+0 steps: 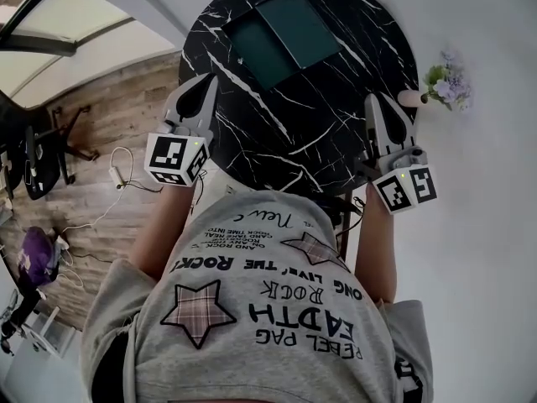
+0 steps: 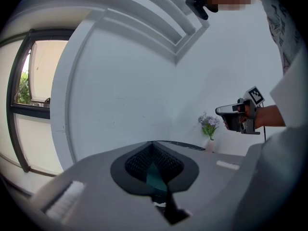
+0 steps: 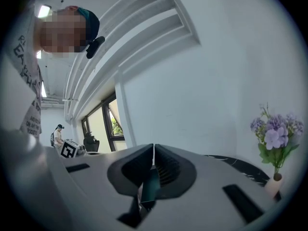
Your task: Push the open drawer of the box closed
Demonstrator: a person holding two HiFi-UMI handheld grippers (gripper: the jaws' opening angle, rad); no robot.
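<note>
Fingers (image 2: pixel 137 163) together, near table (image 1: pixel 336 116) edge, box (image 1: pixel 289 28) beyond

Box (image 1: pixel 281 36) on table (image 1: pixel 323 137) far side; flowers (image 1: pixel 446 82) right.

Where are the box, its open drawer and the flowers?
box (image 1: pixel 304 22): head view, on its lighter top panel.
open drawer (image 1: pixel 256 57): head view, on the darker pulled-out part.
flowers (image 1: pixel 446 82): head view, on the purple blooms beside the table's edge.

"EARTH", "ROCK" on shirt (image 1: pixel 252 330)
</note>
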